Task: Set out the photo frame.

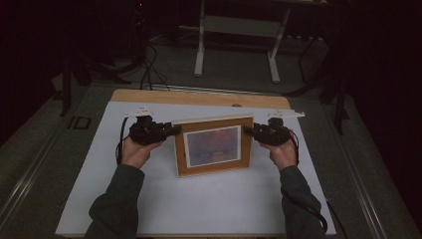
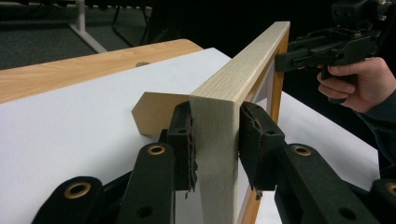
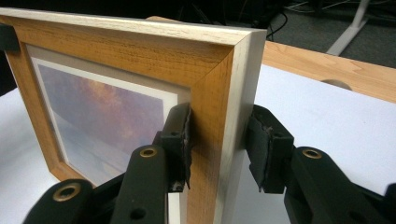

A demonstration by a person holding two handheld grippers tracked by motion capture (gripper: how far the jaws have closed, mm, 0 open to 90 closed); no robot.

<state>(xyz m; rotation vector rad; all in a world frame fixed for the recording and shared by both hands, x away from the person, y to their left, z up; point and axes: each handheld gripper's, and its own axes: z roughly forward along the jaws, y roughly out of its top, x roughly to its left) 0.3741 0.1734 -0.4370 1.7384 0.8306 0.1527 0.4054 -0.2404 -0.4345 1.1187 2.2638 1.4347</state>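
Observation:
A wooden picture frame (image 1: 214, 147) with a purple-toned print stands upright on the white sheet (image 1: 199, 204), its wooden back stand (image 2: 156, 112) resting behind it. My left gripper (image 1: 174, 130) clamps the frame's left edge. In the left gripper view the frame (image 2: 243, 70) sits between the two pads (image 2: 184, 140) of that gripper (image 2: 215, 144), both against the wood. My right gripper (image 1: 247, 130) holds the right edge; in the right gripper view this gripper (image 3: 219, 140) has one pad on the front of the frame (image 3: 116, 51) and one behind. The right gripper (image 2: 327, 49) shows far off in the left gripper view.
The white sheet covers a light wooden tabletop (image 1: 199, 97) with a small hole (image 1: 237, 105) near its far edge. Beyond the table stand white table legs (image 1: 199, 45) and cables (image 1: 147, 69) on a dark floor. Both forearms enter from the bottom.

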